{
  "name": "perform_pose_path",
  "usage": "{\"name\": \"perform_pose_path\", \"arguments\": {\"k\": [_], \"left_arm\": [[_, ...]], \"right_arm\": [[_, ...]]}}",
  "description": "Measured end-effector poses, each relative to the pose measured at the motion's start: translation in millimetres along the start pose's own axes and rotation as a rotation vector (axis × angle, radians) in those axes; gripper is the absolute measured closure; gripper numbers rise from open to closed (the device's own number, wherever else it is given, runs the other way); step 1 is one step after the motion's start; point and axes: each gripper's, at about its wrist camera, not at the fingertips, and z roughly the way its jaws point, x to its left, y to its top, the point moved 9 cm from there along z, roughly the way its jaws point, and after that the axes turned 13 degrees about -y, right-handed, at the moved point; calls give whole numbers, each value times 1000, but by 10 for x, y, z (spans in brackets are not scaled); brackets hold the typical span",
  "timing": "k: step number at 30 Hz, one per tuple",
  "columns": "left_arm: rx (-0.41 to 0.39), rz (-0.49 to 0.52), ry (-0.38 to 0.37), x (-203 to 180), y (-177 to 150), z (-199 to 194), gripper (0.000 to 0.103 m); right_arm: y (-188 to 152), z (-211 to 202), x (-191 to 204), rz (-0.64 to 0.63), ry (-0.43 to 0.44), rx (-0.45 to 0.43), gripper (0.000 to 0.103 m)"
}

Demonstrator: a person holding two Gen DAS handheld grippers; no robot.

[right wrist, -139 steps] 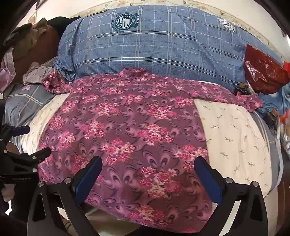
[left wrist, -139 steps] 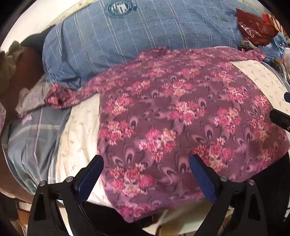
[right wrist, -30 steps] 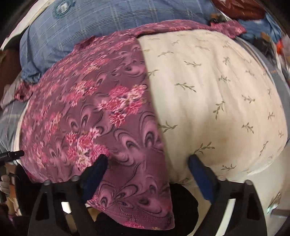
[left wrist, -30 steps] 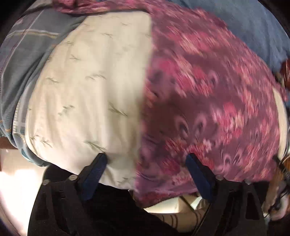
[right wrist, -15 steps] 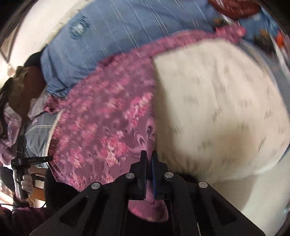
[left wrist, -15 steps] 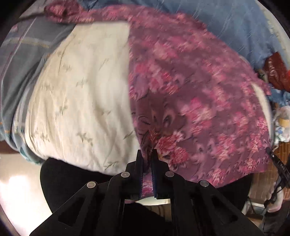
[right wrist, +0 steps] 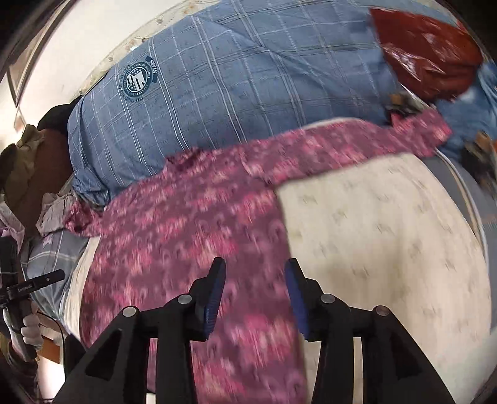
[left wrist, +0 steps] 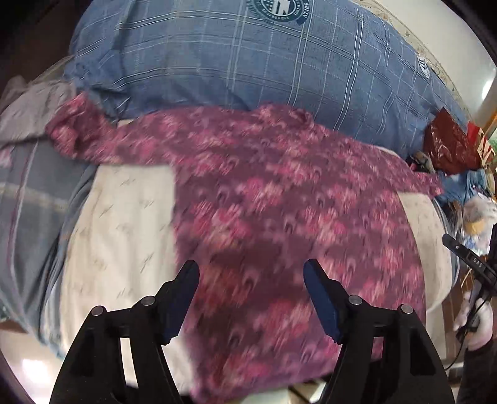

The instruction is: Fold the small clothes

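Both grippers, clamped on the hem half a second ago, are now parted and empty. The floral shirt (left wrist: 279, 217) is laid flat on the cream cushion (left wrist: 124, 233), collar far against the blue plaid pillow (left wrist: 248, 62), apparently spread out for folding. The left gripper (left wrist: 251, 298) and right gripper (right wrist: 254, 298) are held above its near hem.

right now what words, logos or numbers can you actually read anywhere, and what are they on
"STARS": on the round emblem of the blue plaid pillow; the emblem's smaller ring lettering is too small to read.
"DAS": on the black bar of the right gripper, seen from the left wrist view.
White print on the left gripper's bar: blurred, unreadable.
The floral shirt bears no text.
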Motion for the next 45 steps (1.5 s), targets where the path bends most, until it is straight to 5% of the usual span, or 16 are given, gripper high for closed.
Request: {"name": "perform_pose_path", "arguments": {"k": [4, 7, 10, 12, 18, 25, 28, 32, 36, 45], "left_arm": [[68, -59, 25, 11, 115, 762, 35], [150, -84, 95, 154, 0, 1270, 36], [115, 40, 146, 6, 105, 1451, 34], [140, 76, 130, -65, 66, 1517, 31], [102, 96, 96, -59, 47, 1540, 25], [122, 111, 89, -98, 50, 1510, 17], [136, 106, 63, -93, 77, 1497, 17], [141, 82, -3, -104, 183, 1434, 23], [79, 94, -48, -100, 500, 1341, 24], [6, 56, -43, 278, 985, 1582, 24]], "right_arm": [[154, 557, 52, 20, -3, 17, 62], [-17, 1052, 9, 16, -48, 119, 69], [171, 951, -129, 78, 28, 88, 69], [412, 861, -505, 170, 15, 31, 66], [978, 857, -2521, 569, -254, -57, 62], [1296, 1304, -3367, 722, -326, -41, 52], [1350, 1496, -3433, 729, -347, -26, 53], [1492, 1488, -3488, 716, -354, -75, 83], [1590, 1291, -3363, 664, -355, -133, 96], [1853, 732, -2463, 503, -270, -217, 96]]}}
